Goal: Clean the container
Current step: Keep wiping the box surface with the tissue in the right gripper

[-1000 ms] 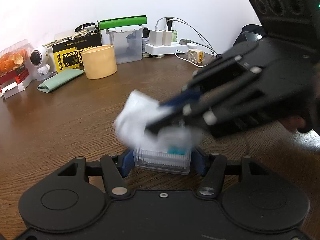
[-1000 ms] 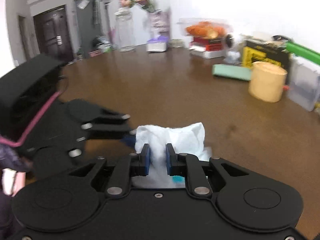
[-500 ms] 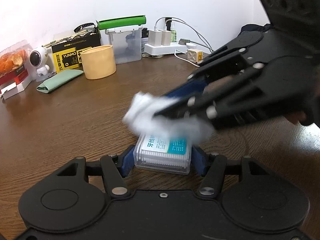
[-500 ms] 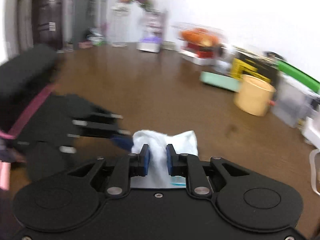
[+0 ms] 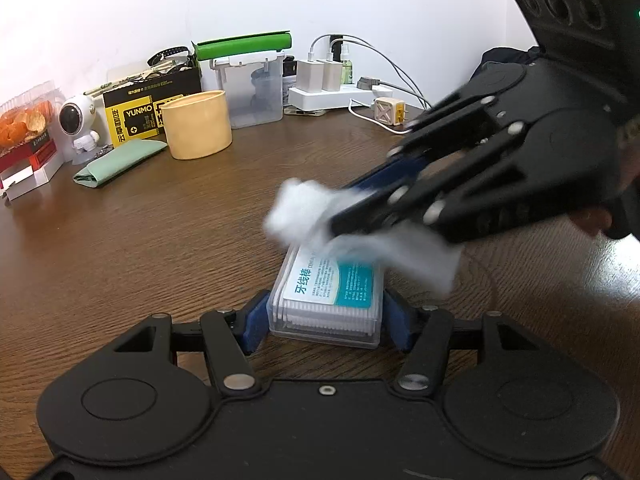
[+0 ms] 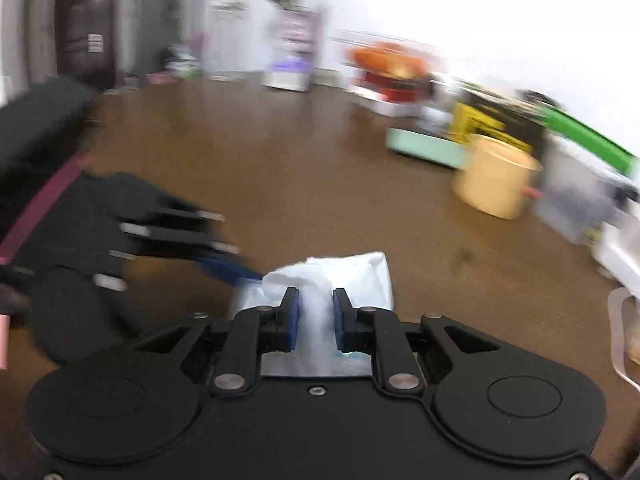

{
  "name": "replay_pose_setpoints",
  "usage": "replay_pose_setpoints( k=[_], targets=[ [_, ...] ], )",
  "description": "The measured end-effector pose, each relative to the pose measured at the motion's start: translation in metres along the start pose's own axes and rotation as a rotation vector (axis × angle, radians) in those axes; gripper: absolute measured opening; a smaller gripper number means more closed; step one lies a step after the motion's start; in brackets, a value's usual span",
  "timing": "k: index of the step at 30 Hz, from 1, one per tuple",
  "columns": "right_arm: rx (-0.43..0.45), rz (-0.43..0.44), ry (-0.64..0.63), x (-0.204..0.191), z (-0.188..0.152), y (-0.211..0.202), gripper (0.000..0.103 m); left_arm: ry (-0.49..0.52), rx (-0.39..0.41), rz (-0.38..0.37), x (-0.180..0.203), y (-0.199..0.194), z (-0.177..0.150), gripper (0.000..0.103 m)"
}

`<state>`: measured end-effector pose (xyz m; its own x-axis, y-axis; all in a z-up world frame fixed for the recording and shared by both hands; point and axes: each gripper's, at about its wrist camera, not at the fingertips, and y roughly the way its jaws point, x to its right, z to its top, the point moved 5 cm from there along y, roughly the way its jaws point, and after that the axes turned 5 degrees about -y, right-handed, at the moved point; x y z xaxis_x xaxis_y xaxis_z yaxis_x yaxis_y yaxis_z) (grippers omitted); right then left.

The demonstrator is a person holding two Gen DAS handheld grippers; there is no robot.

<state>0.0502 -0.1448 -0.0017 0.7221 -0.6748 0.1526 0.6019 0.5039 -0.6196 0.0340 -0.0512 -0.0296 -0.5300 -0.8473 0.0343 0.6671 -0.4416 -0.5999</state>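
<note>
A small clear plastic container (image 5: 326,300) with a white and teal label lies on the brown table. My left gripper (image 5: 325,314) is shut on the container's two sides, holding it on the table. My right gripper (image 6: 314,314) is shut on a white cloth (image 6: 340,276). In the left wrist view the right gripper (image 5: 352,208) reaches in from the right and presses the cloth (image 5: 320,216) on the container's far top edge. The right wrist view is blurred; the left gripper (image 6: 236,270) shows at its left, and the container is mostly hidden under the cloth.
At the back of the table stand a yellow cup (image 5: 196,124), a green pouch (image 5: 120,162), a black and yellow box (image 5: 148,108), a clear bin with a green lid (image 5: 250,88), a power strip with chargers (image 5: 336,90) and a small white robot toy (image 5: 78,120).
My right gripper has swept the cloth across the container's top, from its near left toward its far right. More of the label now shows. The left gripper has held still.
</note>
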Motion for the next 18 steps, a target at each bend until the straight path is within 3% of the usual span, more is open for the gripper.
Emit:
replay_pose_setpoints(
  k=[4,6,8,15,18],
  targets=[
    [-0.013,0.08,-0.017,-0.011,-0.011,-0.019,0.018,-0.002,0.0,-0.001,0.001,0.001,0.0,0.059],
    [0.012,0.161,-0.058,-0.031,-0.004,-0.017,0.018,0.003,0.0,0.002,0.002,0.001,0.0,0.059],
    [0.023,0.176,-0.085,-0.039,0.009,-0.005,0.018,0.002,0.0,0.002,0.002,0.001,0.0,0.059],
    [-0.028,0.008,-0.073,-0.003,0.005,0.002,0.019,-0.002,-0.001,-0.002,0.002,0.001,0.0,0.059],
    [-0.035,0.079,-0.055,-0.008,-0.001,-0.011,0.018,-0.004,-0.001,-0.004,0.002,0.001,0.0,0.059]
  ],
)
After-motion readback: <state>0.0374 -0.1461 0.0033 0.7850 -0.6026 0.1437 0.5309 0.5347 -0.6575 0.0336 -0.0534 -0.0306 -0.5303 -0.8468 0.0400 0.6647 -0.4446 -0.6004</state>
